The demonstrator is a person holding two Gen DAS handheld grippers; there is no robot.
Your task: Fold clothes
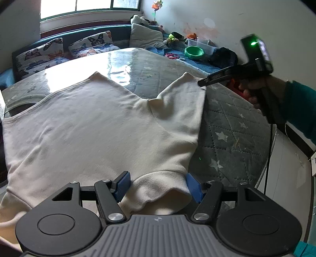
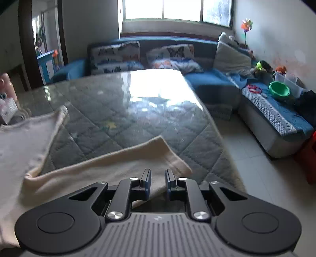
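Fingers [image 1: 124,184] on the left gripper [image 1: 158,186] are spread wide, with a bunched sleeve end [image 1: 160,189] of the cream sweatshirt [image 1: 88,126] sitting between the blue pads — not clamped on it. Over on the right gripper [image 2: 158,182], the fingers [image 2: 147,182] are only a little apart, hovering right over the other sleeve [image 2: 110,164] near its cuff — nothing pinched that I can see, though it's hard to tell if the tips touch the cloth.

That sweatshirt lies mostly flat on the surface [image 2: 122,110], which has a grey quilted cover with stars under a shiny glass top. In the left wrist view the right gripper [image 1: 205,81] shows up at the far right sleeve [image 1: 185,94], held by a hand [image 1: 254,91] in a teal sleeve [image 1: 300,110].

Further back is a blue sofa [image 2: 207,79] with butterfly cushions [image 2: 116,53], a green bowl [image 2: 279,90] and some toys along the right-hand side, then the bright window [image 2: 177,9] behind it all.
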